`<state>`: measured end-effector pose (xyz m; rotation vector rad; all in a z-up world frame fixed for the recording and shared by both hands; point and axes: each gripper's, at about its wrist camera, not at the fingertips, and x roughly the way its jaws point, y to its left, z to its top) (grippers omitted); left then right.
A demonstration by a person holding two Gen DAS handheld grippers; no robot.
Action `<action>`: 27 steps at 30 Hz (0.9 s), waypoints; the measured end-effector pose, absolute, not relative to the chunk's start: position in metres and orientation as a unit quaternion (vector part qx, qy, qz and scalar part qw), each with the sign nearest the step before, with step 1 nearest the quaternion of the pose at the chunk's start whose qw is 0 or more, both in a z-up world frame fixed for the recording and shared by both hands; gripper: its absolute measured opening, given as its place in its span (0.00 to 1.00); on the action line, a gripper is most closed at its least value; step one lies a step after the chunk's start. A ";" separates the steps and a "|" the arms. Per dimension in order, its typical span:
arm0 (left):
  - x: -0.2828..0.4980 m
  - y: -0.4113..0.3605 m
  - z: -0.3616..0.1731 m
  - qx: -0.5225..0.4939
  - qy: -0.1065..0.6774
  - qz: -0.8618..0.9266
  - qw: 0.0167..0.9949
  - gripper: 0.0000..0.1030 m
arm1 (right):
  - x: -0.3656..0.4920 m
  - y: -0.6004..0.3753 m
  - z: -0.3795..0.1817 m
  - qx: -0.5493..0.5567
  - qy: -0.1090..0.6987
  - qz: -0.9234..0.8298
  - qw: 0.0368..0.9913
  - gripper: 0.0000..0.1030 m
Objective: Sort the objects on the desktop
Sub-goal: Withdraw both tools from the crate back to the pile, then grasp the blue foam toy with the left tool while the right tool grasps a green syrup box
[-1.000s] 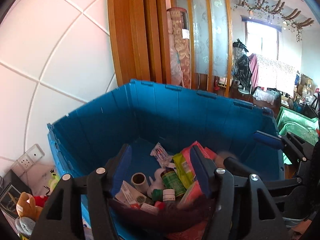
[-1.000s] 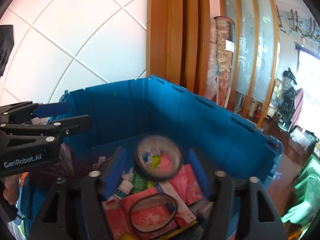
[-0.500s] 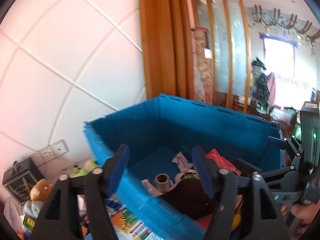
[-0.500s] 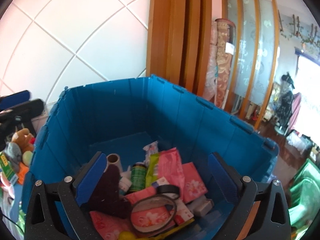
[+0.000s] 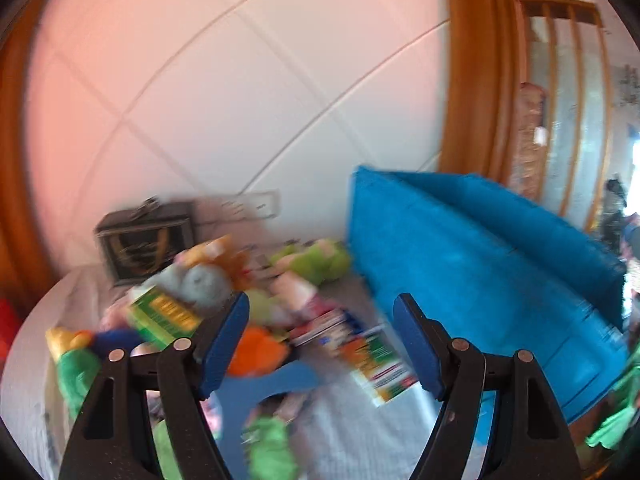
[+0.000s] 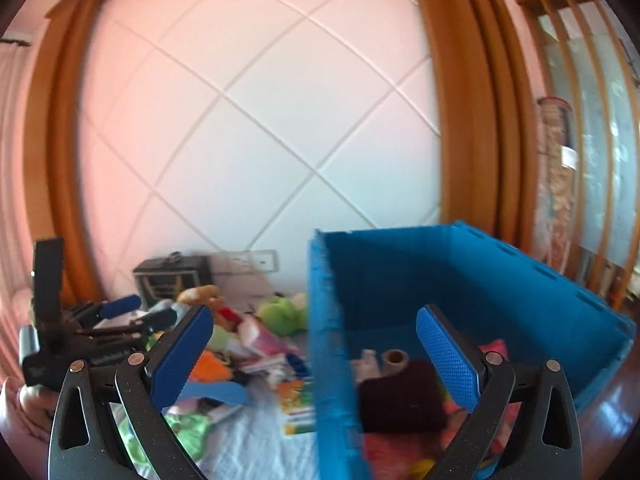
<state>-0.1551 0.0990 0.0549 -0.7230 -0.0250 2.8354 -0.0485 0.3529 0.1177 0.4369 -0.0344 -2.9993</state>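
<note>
Left tongs (image 5: pixel 320 320) spread wide, nothing between blue pads (image 5: pixel 224 344), tilted downward. Right tongs (image 6: pixel 314 346) likewise spread wide, empty, level beside. Left tongs visible in right wrist view (image 6: pixel 136 312), held by hand (image 6: pixel 18 408).

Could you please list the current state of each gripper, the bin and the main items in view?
Left gripper: open, empty, above the table clutter.
Right gripper: open, empty, straddling the bin's near wall.
Blue bin: lidless, partly filled.
Dark maroon cloth: lying inside the bin.
Cardboard roll: inside the bin, hollow end facing the camera.
Green plush toy: lying on the table beside the bin.
</note>
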 end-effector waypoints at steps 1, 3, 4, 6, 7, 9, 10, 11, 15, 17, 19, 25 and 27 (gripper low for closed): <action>-0.155 0.089 0.048 -0.256 -0.010 0.962 0.091 0.72 | -0.051 0.343 0.114 0.144 -0.008 -0.987 0.065 1.00; -0.154 0.065 0.032 -0.277 -0.012 0.959 0.055 0.72 | -0.058 0.326 0.106 0.155 -0.008 -0.984 0.089 1.00; -0.154 0.056 0.025 -0.284 -0.010 0.958 0.042 0.72 | -0.063 0.319 0.100 0.165 -0.009 -0.981 0.104 1.00; -0.148 0.039 0.010 -0.295 -0.008 0.955 0.013 0.72 | -0.072 0.305 0.089 0.182 -0.010 -0.976 0.118 1.00; -0.146 0.030 0.002 -0.302 -0.009 0.953 -0.001 0.72 | -0.077 0.299 0.083 0.192 -0.009 -0.973 0.127 1.00; -0.144 0.014 -0.013 -0.320 -0.015 0.947 -0.014 0.72 | -0.085 0.290 0.072 0.208 -0.007 -0.968 0.139 1.00; -0.142 0.006 -0.022 -0.330 -0.017 0.944 -0.023 0.72 | -0.089 0.284 0.067 0.216 -0.004 -0.966 0.143 1.00; -0.139 0.000 -0.031 -0.339 -0.017 0.940 -0.032 0.72 | -0.092 0.279 0.061 0.223 0.000 -0.964 0.147 1.00; -0.131 -0.035 -0.073 -0.383 -0.036 0.921 -0.060 0.72 | -0.103 0.260 0.039 0.247 0.024 -0.955 0.162 1.00; -0.128 -0.049 -0.090 -0.399 -0.050 0.913 -0.070 0.72 | -0.111 0.253 0.027 0.266 0.030 -0.948 0.173 1.00; -0.126 -0.060 -0.105 -0.417 -0.058 0.903 -0.086 0.72 | -0.122 0.248 0.014 0.287 0.031 -0.940 0.182 1.00; -0.137 -0.077 -0.127 -0.441 -0.074 0.888 -0.108 0.72 | -0.159 0.221 -0.031 0.367 0.027 -0.905 0.213 1.00; -0.143 -0.078 -0.128 -0.443 -0.074 0.887 -0.106 0.72 | -0.168 0.210 -0.040 0.381 0.036 -0.897 0.221 1.00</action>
